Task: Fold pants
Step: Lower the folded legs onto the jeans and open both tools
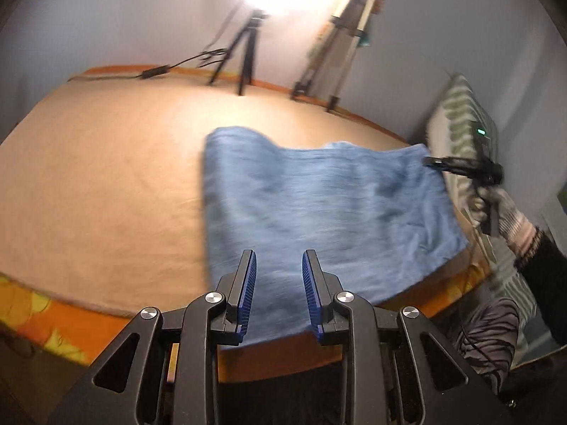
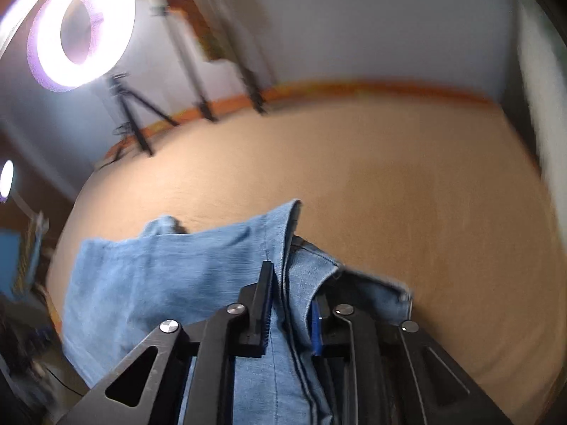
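Blue denim pants (image 1: pixel 319 205) lie folded on a tan bed sheet (image 1: pixel 106 163), reaching the bed's near edge. My left gripper (image 1: pixel 280 258) is open and empty, just above the near edge of the pants. My right gripper (image 1: pixel 430 162) shows at the far right corner of the pants, held by a gloved hand. In the right wrist view the right gripper (image 2: pixel 294 283) is shut on a fold of the pants (image 2: pixel 159 276), with denim bunched between its fingers and draped over the right one.
A ring light (image 2: pixel 83 28) on a black tripod (image 1: pixel 244 56) and a second silver tripod (image 1: pixel 340 56) stand at the bed's far side. A patterned pillow (image 1: pixel 457 120) lies at the right. The mattress edge (image 1: pixel 71 329) is orange.
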### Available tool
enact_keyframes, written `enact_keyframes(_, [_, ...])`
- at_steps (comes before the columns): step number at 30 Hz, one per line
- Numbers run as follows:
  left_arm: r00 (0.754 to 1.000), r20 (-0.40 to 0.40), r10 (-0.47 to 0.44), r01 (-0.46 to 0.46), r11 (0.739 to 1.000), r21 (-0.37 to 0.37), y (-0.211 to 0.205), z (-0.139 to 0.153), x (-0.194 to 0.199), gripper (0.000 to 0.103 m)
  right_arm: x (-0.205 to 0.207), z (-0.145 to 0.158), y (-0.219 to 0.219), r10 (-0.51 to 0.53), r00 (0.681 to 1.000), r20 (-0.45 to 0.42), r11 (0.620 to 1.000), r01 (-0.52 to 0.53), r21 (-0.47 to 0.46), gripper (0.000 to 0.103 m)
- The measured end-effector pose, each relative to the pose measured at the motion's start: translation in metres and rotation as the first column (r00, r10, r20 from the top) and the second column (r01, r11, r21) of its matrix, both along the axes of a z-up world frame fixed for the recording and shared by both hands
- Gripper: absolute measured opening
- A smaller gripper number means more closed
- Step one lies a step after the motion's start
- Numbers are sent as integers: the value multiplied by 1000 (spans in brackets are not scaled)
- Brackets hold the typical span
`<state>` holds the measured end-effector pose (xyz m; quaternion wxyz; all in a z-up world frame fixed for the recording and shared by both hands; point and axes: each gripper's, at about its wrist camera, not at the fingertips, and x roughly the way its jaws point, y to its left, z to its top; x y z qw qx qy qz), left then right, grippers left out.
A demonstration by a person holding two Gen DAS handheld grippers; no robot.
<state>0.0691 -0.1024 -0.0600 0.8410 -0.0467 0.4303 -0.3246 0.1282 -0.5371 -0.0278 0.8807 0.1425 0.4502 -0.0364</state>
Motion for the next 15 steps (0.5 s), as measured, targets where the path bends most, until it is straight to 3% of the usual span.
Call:
enact_keyframes(3, [999, -24, 29, -30, 1000, -4, 4, -8, 1, 45, -6, 11, 11, 32, 999, 15, 990, -29, -138, 15])
enact_keyframes(5, [998, -44, 36, -37, 999, -11, 3, -12, 4, 46, -2, 3, 13, 2, 998, -58, 981, -13, -194, 20])
enact_keyframes(6, [998, -47, 42, -42, 999, -13, 2, -14, 5, 46, 0, -1, 13, -18, 996, -87, 974, -2, -226, 27])
enact_keyframes(8, [997, -49, 52, -54, 998, -23, -3, -15, 7, 46, 2, 0, 15, -68, 993, -101, 958, 37, -283, 33])
enact_keyframes(12, [998, -1, 69, -69, 995, 65, -9, -20, 13, 46, 1, 25, 22, -83, 996, -33, 963, 71, -262, 36])
enact_keyframes(15, [996, -9, 84, -83, 991, 106, -12, -31, 18, 46, 5, 47, 49, -4, 1000, 19, 978, 8, -211, 37])
